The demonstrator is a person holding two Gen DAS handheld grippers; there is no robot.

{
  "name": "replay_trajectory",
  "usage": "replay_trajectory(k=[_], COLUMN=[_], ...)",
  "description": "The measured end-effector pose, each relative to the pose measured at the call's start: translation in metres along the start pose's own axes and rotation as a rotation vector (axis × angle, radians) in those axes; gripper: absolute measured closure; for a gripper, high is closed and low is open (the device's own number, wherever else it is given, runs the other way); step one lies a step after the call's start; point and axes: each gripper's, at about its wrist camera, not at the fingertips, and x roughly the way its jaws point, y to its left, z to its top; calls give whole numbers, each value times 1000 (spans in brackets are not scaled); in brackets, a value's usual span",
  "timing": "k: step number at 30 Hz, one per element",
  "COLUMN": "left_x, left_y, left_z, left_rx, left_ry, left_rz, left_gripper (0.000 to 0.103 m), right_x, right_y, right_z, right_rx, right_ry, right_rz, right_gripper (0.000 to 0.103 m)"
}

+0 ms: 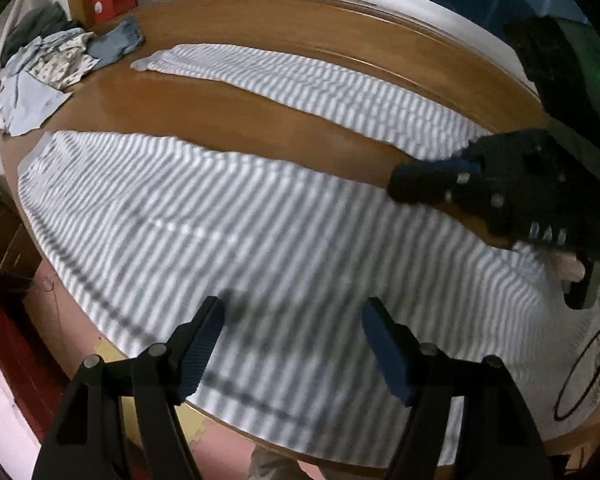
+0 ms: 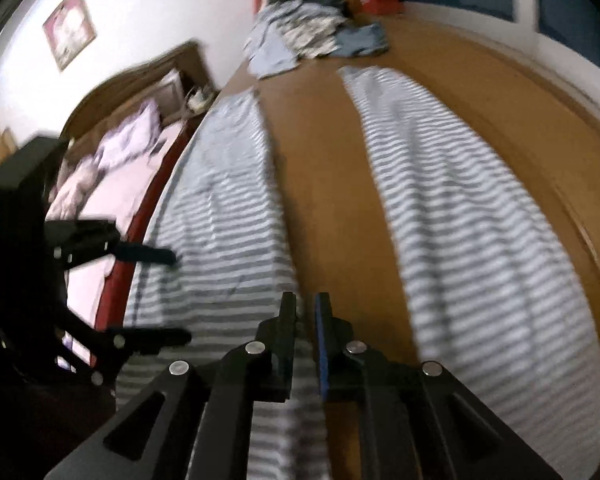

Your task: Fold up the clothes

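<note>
Wooden table [image 1: 228,116] — right gripper [image 2: 305,304] blurred, striped trousers [image 1: 204,216] cropped.

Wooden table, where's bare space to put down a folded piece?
A bare strip of the brown wooden table runs between the two legs of the grey-and-white striped trousers. Bare wood also borders the far leg. The far-left corner is crowded with a heap of blue clothes.
</note>
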Motion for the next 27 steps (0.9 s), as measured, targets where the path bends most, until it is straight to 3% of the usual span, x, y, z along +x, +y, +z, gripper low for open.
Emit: replay_trajectory(k=[2,5,11,13,17,22,27], left_x=[1,2,2,1,-8,-12,-5], left_y=[-3,-5,-2,-3,-19,-62,-81], left_z=[-2,-4,-5,-3,-3,-5,-11], left_rx=[24,49,51,39,45,180,236], left_ry=[-4,-14,-14,4,5,3,40], left_rz=[25,51,45,41,-79,-192,-224], left_gripper=[34,31,29,33,33,33,33], right_x=[10,12,-2,-19,-61,-75,-54], right_y=[7,11,-9,-21,-33,-15,2], right_z=[2,6,8,4,-16,-50,-73], right_rx=[-51,-111,-45,25,75,9,-69], right_ry=[22,8,-14,-11,-12,75,155], right_rz=[-25,-154,-222,-143,-49,-48,-90], right_gripper=[95,100,100,99,98,96,90])
